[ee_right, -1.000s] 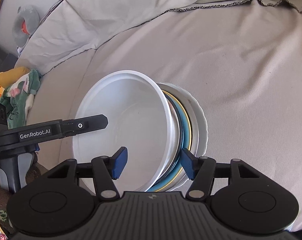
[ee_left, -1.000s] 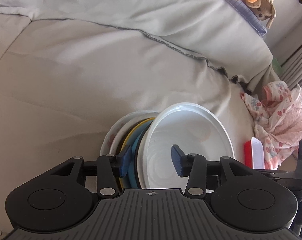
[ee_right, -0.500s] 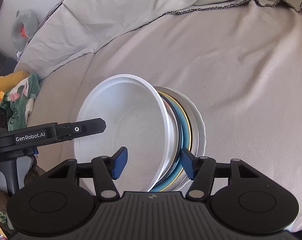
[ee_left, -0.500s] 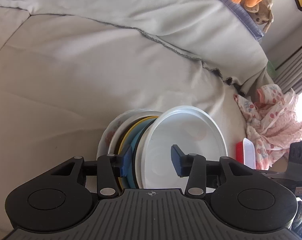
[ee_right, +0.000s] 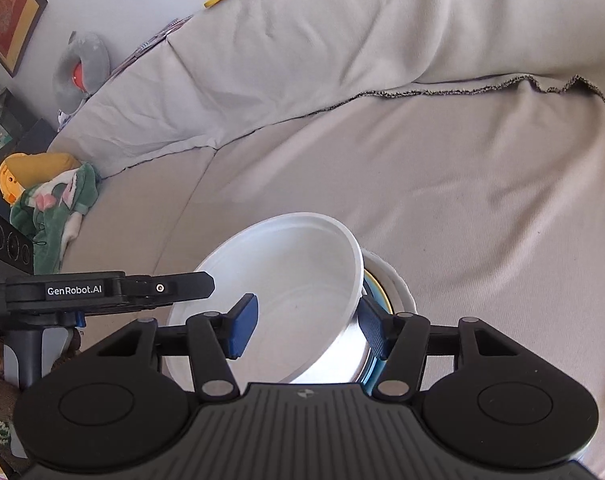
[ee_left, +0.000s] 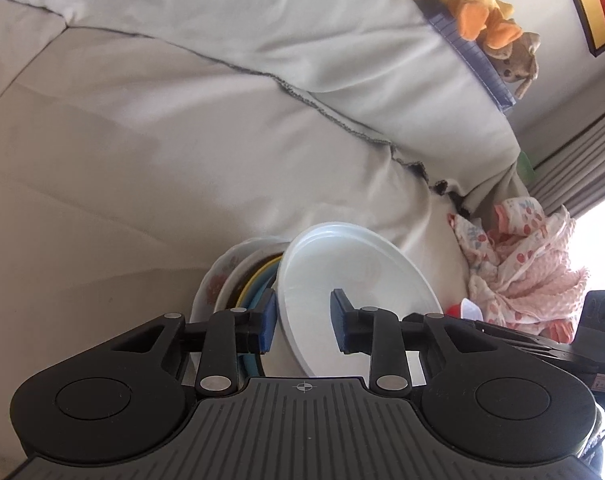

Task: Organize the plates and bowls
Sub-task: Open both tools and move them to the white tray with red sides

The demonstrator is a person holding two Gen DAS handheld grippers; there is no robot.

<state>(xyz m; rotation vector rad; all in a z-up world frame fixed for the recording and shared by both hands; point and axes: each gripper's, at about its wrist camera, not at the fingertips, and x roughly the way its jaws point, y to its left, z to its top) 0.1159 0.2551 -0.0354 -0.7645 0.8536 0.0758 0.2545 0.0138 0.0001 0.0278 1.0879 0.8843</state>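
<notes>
The left gripper (ee_left: 302, 318) is closing its 2 blue pads across the near rim of the white bowl (ee_left: 358, 276), one pad outside the wall and one inside, a gap still showing. The right gripper (ee_right: 308, 326) straddles the opposite rim of the same bowl (ee_right: 294, 280), jaws narrowing; contact is unclear. Just beside the bowl, a stack of plates (ee_left: 230, 280) sits on the sofa cover (ee_left: 142, 184).

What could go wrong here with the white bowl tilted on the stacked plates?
1. The white bowl sits tilted on the plates; the left gripper is closing with the rim between its jaws, not yet clamped, so the bowl may slip.
2. The soft sofa cover could let the plates tip.
</notes>
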